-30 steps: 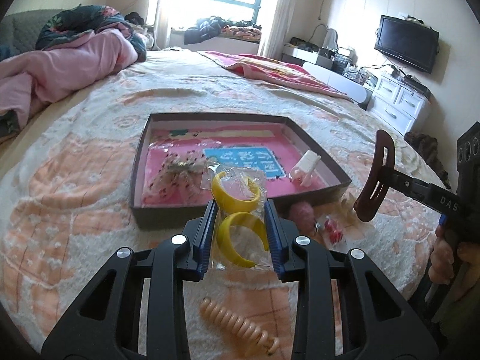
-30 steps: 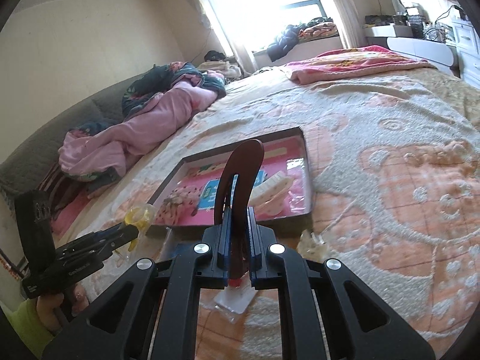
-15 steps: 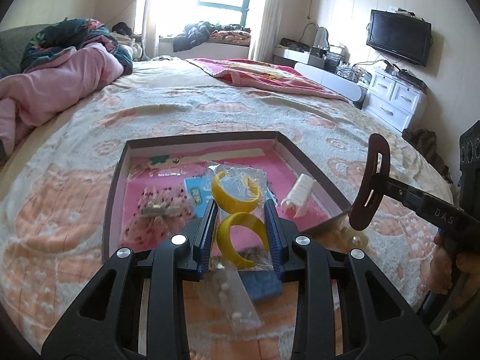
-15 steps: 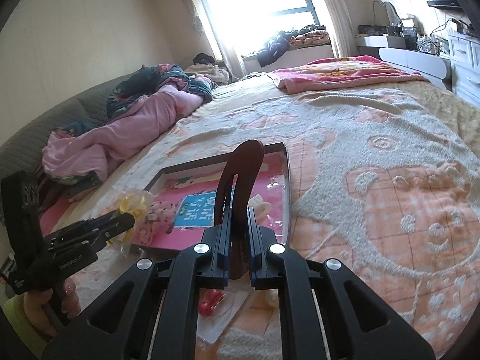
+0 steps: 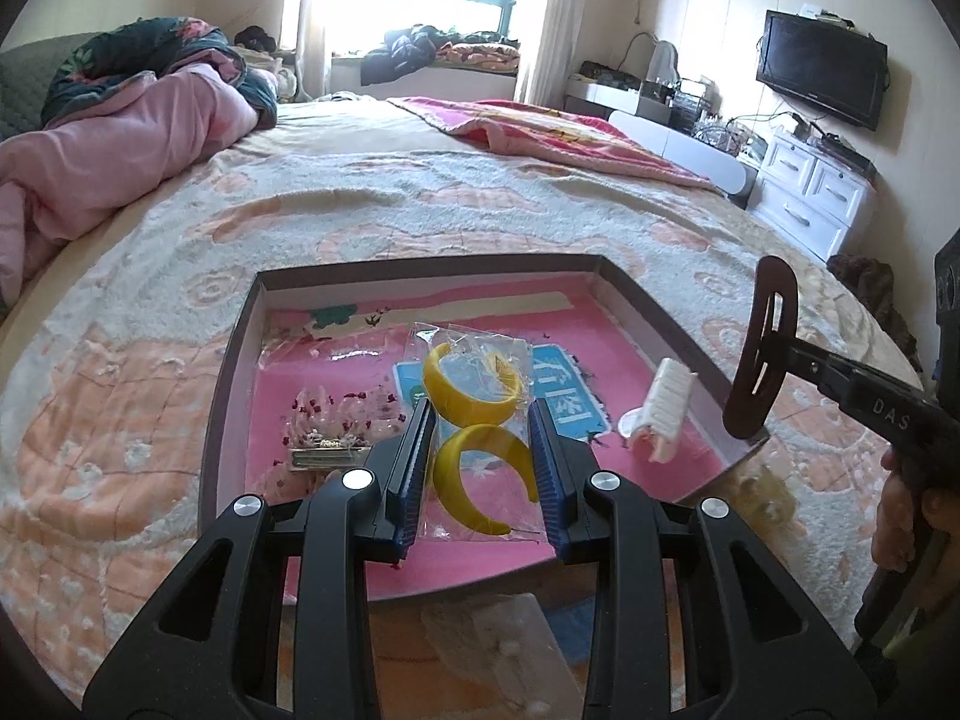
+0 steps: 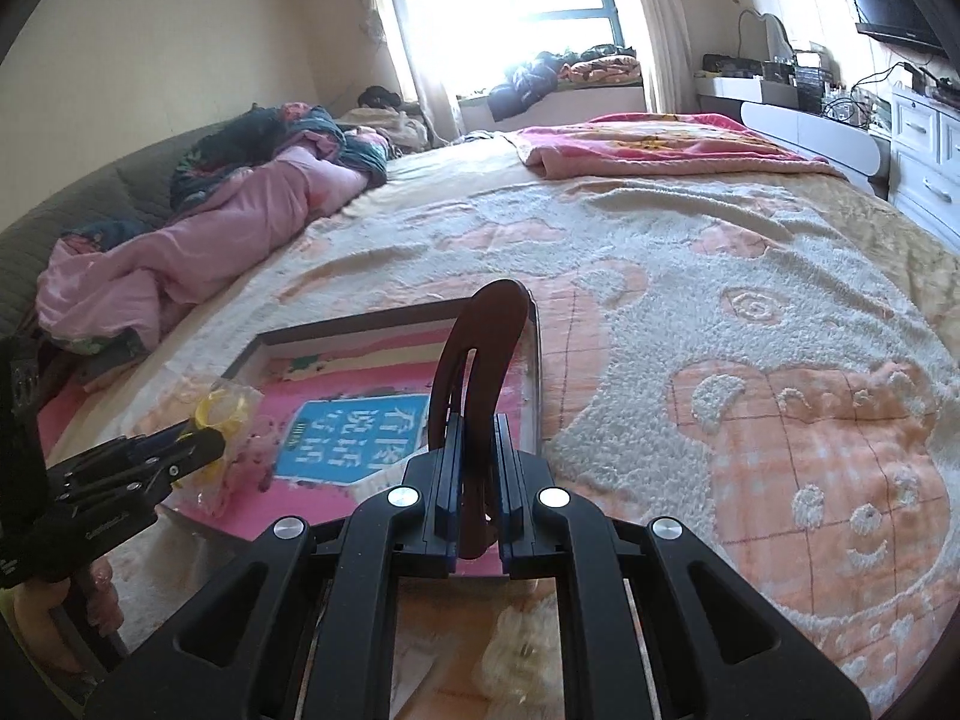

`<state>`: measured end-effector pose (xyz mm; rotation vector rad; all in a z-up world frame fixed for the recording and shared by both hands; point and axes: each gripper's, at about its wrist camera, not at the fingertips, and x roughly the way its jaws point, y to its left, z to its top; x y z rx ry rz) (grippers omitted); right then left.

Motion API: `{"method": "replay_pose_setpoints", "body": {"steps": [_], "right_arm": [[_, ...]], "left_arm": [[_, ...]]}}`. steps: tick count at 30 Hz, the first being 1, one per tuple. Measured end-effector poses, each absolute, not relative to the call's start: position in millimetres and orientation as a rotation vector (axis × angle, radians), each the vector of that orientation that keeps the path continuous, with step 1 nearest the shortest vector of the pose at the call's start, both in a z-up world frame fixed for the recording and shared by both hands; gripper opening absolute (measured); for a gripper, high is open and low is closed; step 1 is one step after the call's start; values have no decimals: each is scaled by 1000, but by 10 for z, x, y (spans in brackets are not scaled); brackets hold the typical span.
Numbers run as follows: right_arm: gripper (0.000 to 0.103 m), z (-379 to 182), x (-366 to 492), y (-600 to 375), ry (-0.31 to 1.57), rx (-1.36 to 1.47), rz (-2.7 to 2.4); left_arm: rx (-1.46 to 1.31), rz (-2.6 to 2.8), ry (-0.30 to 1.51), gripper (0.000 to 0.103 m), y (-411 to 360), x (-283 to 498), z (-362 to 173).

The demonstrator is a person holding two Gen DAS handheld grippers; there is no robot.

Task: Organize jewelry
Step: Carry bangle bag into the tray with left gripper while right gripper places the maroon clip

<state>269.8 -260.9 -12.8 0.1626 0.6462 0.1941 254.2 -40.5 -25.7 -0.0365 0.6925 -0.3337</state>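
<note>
My left gripper (image 5: 480, 432) is shut on a clear packet with two yellow bracelets (image 5: 474, 396), held over the pink floor of a shallow dark-rimmed box (image 5: 420, 267) on the bed. My right gripper (image 6: 477, 438) is shut on a brown oval hair clip (image 6: 480, 348), which stands upright above the box's right wall (image 6: 534, 372). The same clip (image 5: 765, 348) shows at the right of the left wrist view, and the bracelet packet (image 6: 219, 414) at the left of the right wrist view. In the box lie a white hair clip (image 5: 663, 402), a beaded piece (image 5: 336, 429) and a blue card (image 5: 558, 387).
The box sits on a cream and orange blanket (image 6: 750, 312). More packets (image 5: 510, 648) lie on the blanket in front of the box, and a yellowish item (image 5: 762, 495) by its right corner. A pink quilt (image 5: 120, 138) is heaped at the far left.
Both grippers have moved forward over the box, each still holding its item. The box now fills more of both views, and the loose pieces in front of it have slipped under the fingers.
</note>
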Motion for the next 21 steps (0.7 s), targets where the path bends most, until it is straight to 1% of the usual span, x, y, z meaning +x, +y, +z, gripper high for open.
{"method": "replay_pose_setpoints", "body": {"steps": [21], "right_arm": [[9,-373,3386,-2440,746,106,155]], "left_arm": [[-38,-341,760,24,-422,2838,-464]]}}
